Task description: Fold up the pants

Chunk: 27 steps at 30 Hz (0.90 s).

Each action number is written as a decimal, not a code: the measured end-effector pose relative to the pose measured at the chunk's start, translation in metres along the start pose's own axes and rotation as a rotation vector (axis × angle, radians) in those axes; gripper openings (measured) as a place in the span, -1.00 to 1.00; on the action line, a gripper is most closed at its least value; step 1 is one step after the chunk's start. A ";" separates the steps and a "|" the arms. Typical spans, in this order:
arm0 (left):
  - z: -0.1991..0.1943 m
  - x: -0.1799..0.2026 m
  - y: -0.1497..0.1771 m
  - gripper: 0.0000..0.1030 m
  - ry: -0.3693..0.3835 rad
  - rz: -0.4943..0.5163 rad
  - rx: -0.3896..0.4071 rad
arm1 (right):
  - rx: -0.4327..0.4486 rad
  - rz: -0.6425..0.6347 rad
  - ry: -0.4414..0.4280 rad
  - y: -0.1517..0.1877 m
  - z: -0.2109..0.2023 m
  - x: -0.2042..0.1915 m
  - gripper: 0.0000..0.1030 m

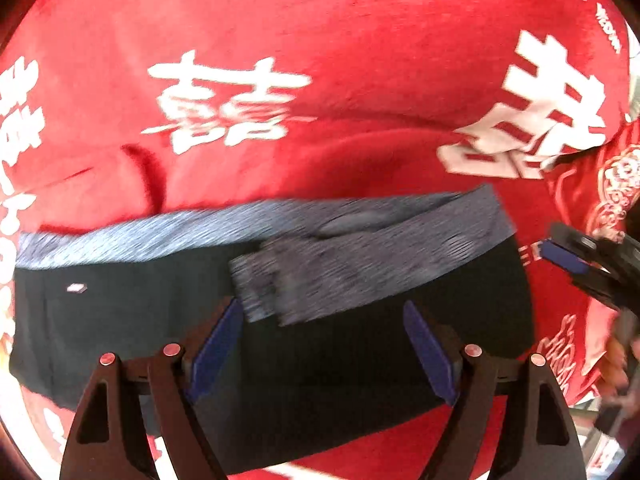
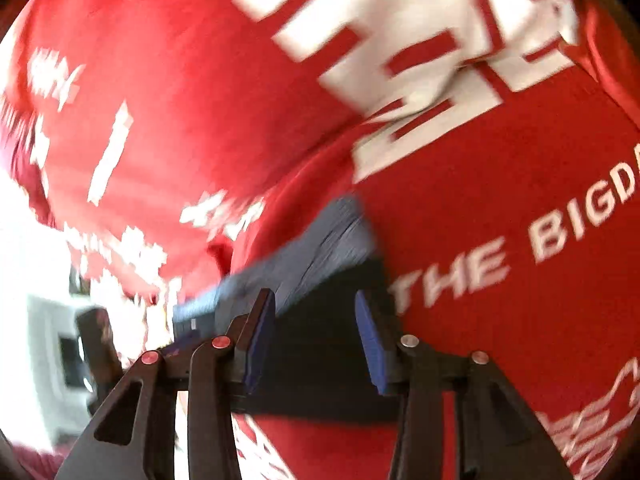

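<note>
While both views are smeared by motion blur, the main items can be listed.

Pants [image 1: 280, 344]: dark, nearly black fabric with a blue-grey waistband [image 1: 160, 232] along the far edge. They lie as a compact, roughly rectangular bundle on the red cloth, and a second blue-grey band [image 1: 304, 276] is lapped across the middle, which suggests layers are already stacked. A small white mark sits near the left end. In the right wrist view only a corner of the bundle shows.

Red cloth [image 1: 340, 32]: printed with large white characters and some Latin lettering; it covers the whole work surface and is rumpled beyond the pants.

Left gripper [image 1: 324, 348]: jaws spread wide, blue pads well apart, holding nothing, poised over the dark fabric. Contact with the cloth cannot be told.

Right gripper [image 2: 316, 344]: jaws parted, nothing pinched between the pads, positioned at the pants' right end near the waistband corner. It also appears at the right edge of the left wrist view.

Progress, as a judgement: the folding looks largely done, since the garment is already short and layered. What may remain is one final fold or a squaring-up of the overlapping band; no leg length is visible to confirm this.
</note>
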<state>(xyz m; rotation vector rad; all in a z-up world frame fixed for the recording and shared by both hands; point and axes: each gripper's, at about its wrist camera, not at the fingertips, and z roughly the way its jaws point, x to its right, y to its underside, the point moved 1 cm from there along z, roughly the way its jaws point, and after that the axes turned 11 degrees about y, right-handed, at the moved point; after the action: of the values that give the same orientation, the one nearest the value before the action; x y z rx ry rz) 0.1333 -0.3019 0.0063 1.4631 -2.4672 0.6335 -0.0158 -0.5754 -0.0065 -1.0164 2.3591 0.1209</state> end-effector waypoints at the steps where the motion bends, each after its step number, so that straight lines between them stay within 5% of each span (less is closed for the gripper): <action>1: 0.005 0.006 -0.003 0.62 0.014 0.001 0.001 | -0.022 0.036 -0.021 -0.010 0.009 0.011 -0.11; 4: 0.023 0.016 -0.008 0.62 0.046 -0.012 0.005 | -0.116 0.078 -0.096 -0.026 0.041 0.020 -0.11; 7: 0.045 0.012 -0.002 0.62 0.000 -0.043 -0.028 | -0.206 0.096 -0.095 -0.030 0.071 0.025 -0.21; 13: 0.048 0.009 0.012 0.62 -0.004 -0.015 -0.023 | -0.218 0.057 -0.140 -0.023 0.056 0.013 -0.38; 19: 0.055 0.016 0.013 0.62 -0.057 0.029 -0.028 | -0.179 -0.110 0.166 -0.022 0.074 -0.006 -0.36; 24: 0.050 0.016 0.015 0.62 -0.076 0.044 -0.044 | -0.135 -0.150 0.234 -0.013 0.062 -0.017 -0.12; 27: 0.049 0.013 0.017 0.63 -0.184 0.038 -0.081 | -0.113 -0.204 0.298 -0.002 0.044 -0.021 0.06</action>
<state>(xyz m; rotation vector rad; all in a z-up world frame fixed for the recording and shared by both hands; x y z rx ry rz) 0.1139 -0.3277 -0.0365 1.5092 -2.6297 0.4169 0.0178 -0.5502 -0.0323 -1.4078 2.5153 0.0259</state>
